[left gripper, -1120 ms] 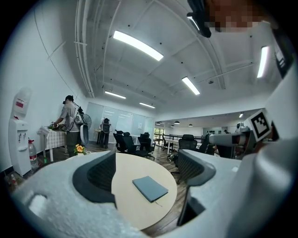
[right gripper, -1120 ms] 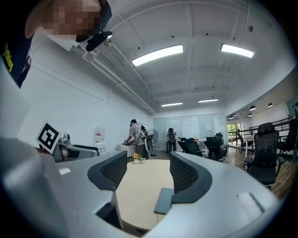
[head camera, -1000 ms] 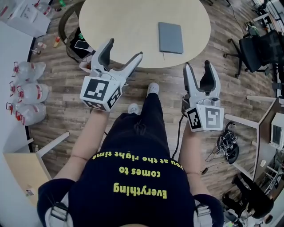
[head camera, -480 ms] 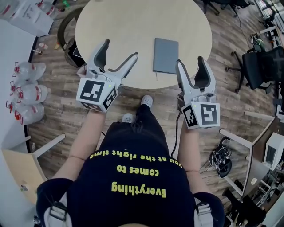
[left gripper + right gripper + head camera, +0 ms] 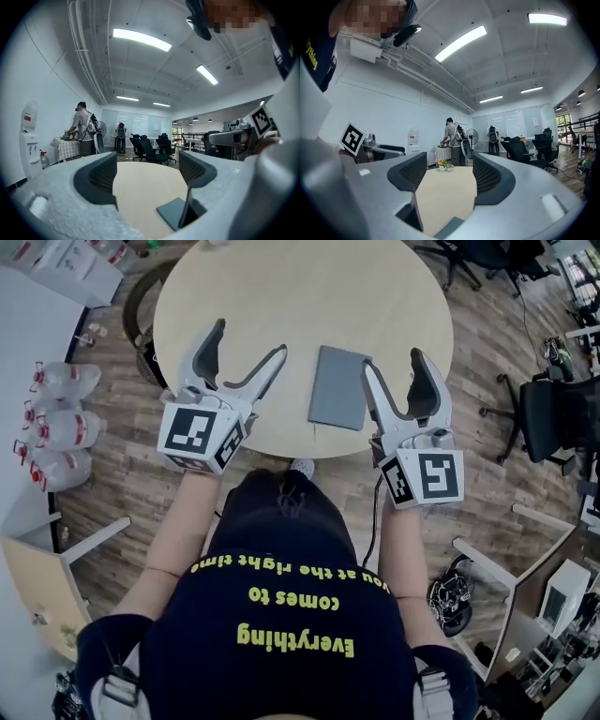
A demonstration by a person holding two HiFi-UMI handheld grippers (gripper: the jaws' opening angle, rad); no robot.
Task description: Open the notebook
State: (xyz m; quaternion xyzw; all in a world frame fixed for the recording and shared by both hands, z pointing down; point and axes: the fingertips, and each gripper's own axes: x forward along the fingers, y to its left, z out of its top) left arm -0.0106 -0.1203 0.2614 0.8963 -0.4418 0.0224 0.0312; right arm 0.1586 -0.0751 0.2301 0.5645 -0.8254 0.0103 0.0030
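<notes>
Left gripper [image 5: 248, 341]: raised over near-left part of round table [image 5: 281, 287], jaws spread wide, nothing between them; angled toward notebook [image 5: 339, 387], probably readied to steady or lift the cover.
Right gripper [image 5: 394, 362]: likewise gaping and empty, held just right of notebook, over near table edge.
Notebook: grey, shut, flat on table close to its near edge, between the two grippers, touched by neither; seen low at right in left gripper view, at bottom edge in right gripper view.
Placement judged an approach stance, one tool to each side, for catching cover from an edge.
Task step: reach not finished, cover unopened.
Against one second ago: both grippers brought from short of the table to over it; notebook, then far and right of centre, now close and flanked; jaw spread unchanged.
</notes>
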